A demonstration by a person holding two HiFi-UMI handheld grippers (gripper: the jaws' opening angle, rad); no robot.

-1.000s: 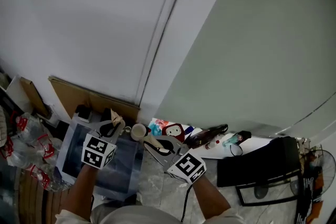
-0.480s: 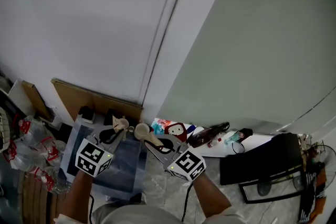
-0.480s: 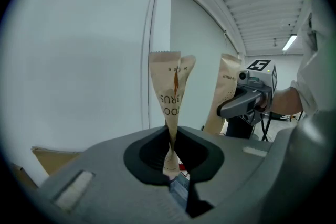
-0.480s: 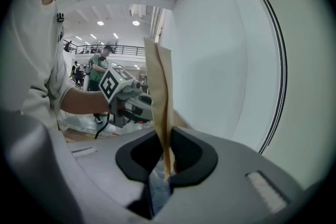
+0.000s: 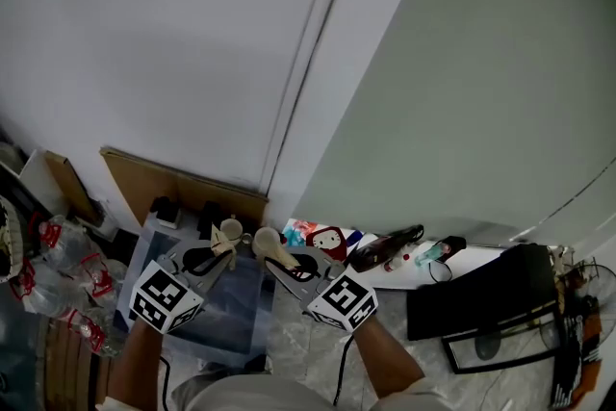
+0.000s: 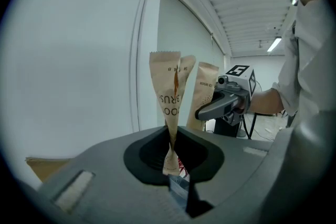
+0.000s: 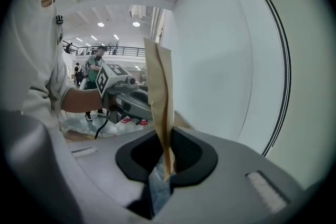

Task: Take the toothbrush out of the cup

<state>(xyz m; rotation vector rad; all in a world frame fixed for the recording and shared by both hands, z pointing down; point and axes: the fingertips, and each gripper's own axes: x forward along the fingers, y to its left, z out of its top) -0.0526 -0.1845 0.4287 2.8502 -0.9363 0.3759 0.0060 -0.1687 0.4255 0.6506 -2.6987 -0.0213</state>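
My left gripper (image 6: 170, 152) is shut on the bottom end of a brown paper toothbrush packet (image 6: 169, 94), which stands upright with printed letters on it. In the head view this gripper (image 5: 217, 255) is at lower left, its packet (image 5: 229, 232) pointing away from me. My right gripper (image 7: 165, 162) is shut on a second brown paper packet (image 7: 161, 97), seen edge-on. In the head view the right gripper (image 5: 289, 263) holds that packet (image 5: 267, 245) close beside the left one. The left gripper view shows the right gripper (image 6: 220, 105) with its packet (image 6: 206, 93). No cup can be made out.
A blue-grey tray (image 5: 226, 308) lies under the grippers. Cardboard (image 5: 144, 183) leans on the wall behind. Dark bottles (image 5: 383, 251) and a black case (image 5: 476, 303) lie to the right. Clear plastic bottles (image 5: 53, 255) pile up at far left.
My left gripper has risen and tilted, bringing its packet's top nearer the right one. Its marker cube slid toward the lower left. The right gripper has stayed put.
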